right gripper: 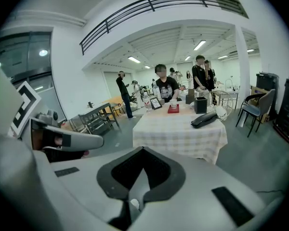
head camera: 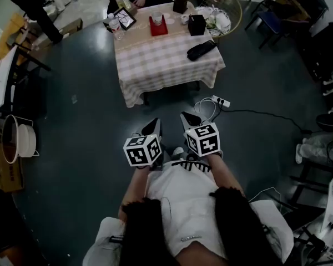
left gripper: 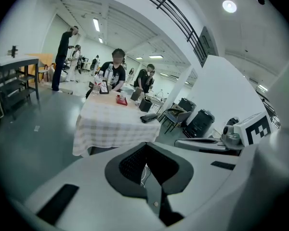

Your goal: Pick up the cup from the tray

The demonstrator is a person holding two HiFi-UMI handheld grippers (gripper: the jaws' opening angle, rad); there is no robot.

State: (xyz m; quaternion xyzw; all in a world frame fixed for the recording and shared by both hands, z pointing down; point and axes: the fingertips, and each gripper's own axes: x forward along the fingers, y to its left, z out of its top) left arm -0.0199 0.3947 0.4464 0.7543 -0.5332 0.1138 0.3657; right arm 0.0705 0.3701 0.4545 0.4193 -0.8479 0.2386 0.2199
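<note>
Pressed together on the left gripper: fingers meeting tip to tip, nothing pinched between. Same on the right gripper: fingers shut on empty air. Held side by side close in front of the body, tilted down toward the floor, well apart from the desk. No contact with anything of the task. Farther out, on the far side of that checked-cloth desk: the cup, upright on the red tray, untouched, showing small in the right gripper view too. Judged as barely begun, with nothing done beyond facing the desk. Left to do, by the look of it: closing the distance, spreading one pair of fingers, bringing them around the cup, pinching, and lifting it clear of the tray. Counted: two grippers, one cup, one red tray, one desk. Also on the desk: one black box, one black pouch, one framed picture, at least one bottle (too small to rule out a second), and one white dish at the far corner. On the floor, one power strip with its cable. Behind the desk, one seated person; others standing farther back, too small to count surely.
</note>
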